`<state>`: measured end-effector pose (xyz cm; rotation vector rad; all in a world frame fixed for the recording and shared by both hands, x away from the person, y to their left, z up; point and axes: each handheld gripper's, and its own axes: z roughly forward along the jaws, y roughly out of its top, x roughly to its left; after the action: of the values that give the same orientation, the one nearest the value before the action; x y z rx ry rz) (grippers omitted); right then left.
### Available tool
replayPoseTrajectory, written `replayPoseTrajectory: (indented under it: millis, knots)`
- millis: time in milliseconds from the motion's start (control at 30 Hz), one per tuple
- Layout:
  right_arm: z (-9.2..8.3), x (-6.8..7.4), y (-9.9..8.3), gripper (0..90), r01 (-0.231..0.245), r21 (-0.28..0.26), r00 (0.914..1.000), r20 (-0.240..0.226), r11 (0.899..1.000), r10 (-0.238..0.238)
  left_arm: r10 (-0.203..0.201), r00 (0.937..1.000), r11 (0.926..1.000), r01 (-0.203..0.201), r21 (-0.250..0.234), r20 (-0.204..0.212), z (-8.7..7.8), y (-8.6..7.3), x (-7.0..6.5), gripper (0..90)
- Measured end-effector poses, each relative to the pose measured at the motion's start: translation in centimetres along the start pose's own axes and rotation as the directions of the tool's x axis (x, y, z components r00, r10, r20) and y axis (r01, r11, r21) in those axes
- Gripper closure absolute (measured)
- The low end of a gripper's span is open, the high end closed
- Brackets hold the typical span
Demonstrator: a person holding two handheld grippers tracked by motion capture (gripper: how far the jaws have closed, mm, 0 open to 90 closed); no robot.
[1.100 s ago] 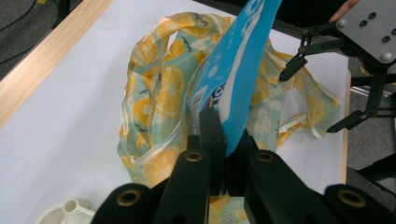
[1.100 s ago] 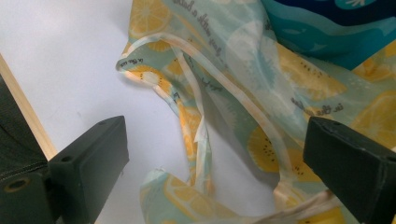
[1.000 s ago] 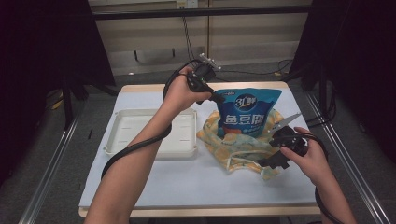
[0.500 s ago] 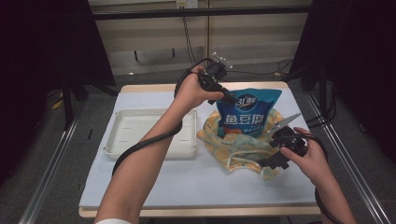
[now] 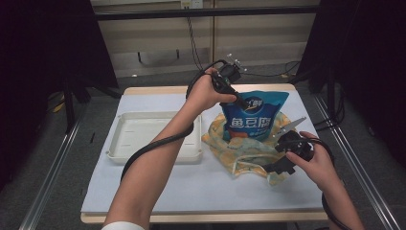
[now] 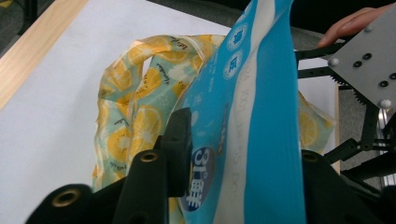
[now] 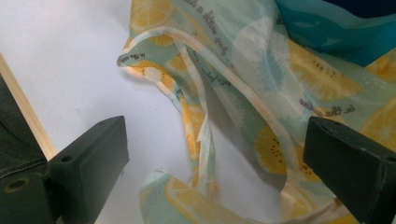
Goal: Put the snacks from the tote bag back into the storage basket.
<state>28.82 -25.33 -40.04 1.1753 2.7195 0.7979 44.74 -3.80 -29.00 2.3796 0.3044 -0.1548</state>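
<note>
Blue plastic snack pouch [image 5: 257,120] stands upright in lemon-print fabric bag [image 5: 249,153] near bench [image 5: 158,187] right edge. Left claw [image 5: 243,102] clamps pouch's top corner, jaws just closing. Right claw [image 5: 280,155] wide, over bag's handles.

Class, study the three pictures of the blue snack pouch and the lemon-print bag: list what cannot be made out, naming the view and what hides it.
- Blue snack pouch, high view: its lower part is hidden inside the lemon-print bag.
- Left gripper, left gripper view: the pouch covers its far jaw, so pad contact is unclear.
- Small print on the pouch, high view: too small to read.
- Right gripper, right gripper view: the jaws are cut off by the bottom edge.
</note>
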Motion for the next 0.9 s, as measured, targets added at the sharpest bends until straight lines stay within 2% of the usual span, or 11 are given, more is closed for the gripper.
replayPoseTrajectory:
  millis: [33, 133, 200, 300, 500, 533, 633, 733, 867, 900]
  knots:
    - [0.0, 0.0, 0.0, 6.0, 0.001, 0.001, 1.0, 0.001, 1.0, -0.001, 0.003, 1.0, 1.0, -0.003, 0.0, 0.003, 0.0, 0.0, 0.0, 66.1]
    - [0.1, 0.0, 0.0, 6.0, 0.006, 0.005, 1.0, 0.0, 1.0, -0.006, 0.019, 0.9998, 0.9997, -0.019, -0.015, -0.001, -0.2, 0.3, -0.1, 83.0]
    - [0.1, 0.1, 0.1, 6.0, 0.008, 0.004, 1.0, -0.001, 1.0, -0.008, 0.031, 0.9994, 0.9995, -0.031, 0.011, -0.015, -0.3, 0.5, -0.3, 90.0]
    - [0.1, 0.1, 0.0, 6.0, 0.004, 0.004, 1.0, -0.003, 1.0, -0.004, 0.029, 0.9996, 0.9994, -0.029, 0.017, 0.007, -0.3, 0.6, -0.5, 90.0]
    - [0.3, 0.1, 0.0, 6.0, 0.006, 0.007, 1.0, -0.004, 1.0, -0.006, 0.017, 0.9998, 0.9993, -0.017, -0.032, 0.007, -1.0, 1.1, -0.7, 90.0]
    - [0.2, 0.1, 0.1, 6.0, 0.008, 0.007, 1.0, -0.004, 1.0, -0.008, 0.034, 0.9994, 0.9987, -0.034, -0.038, 0.001, -1.2, 1.3, -0.8, 90.0]
    - [0.2, 0.2, 0.1, 6.0, 0.008, 0.003, 0.9999, -0.007, 1.0, -0.008, 0.008, 0.9999, 0.9982, -0.008, -0.059, 0.012, -2.2, 1.9, -1.0, 90.0]
    - [0.3, 0.1, 0.1, 6.0, 0.011, 0.002, 0.9999, -0.007, 1.0, -0.011, -0.006, 0.9998, 0.9984, 0.007, -0.055, 0.018, -3.1, 2.5, -1.2, 90.0]
    - [0.3, 0.3, 0.1, 6.0, 0.005, 0.002, 0.9999, -0.01, 1.0, -0.005, 0.004, 1.0, 0.999, -0.004, -0.044, 0.005, -4.5, 3.3, -1.6, 90.0]
    - [0.3, 0.3, 0.2, 6.0, 0.008, 0.001, 0.9999, -0.011, 1.0, -0.008, 0.001, 0.9999, 0.9993, 0.0, -0.038, 0.015, -4.9, 3.5, -1.7, 90.0]
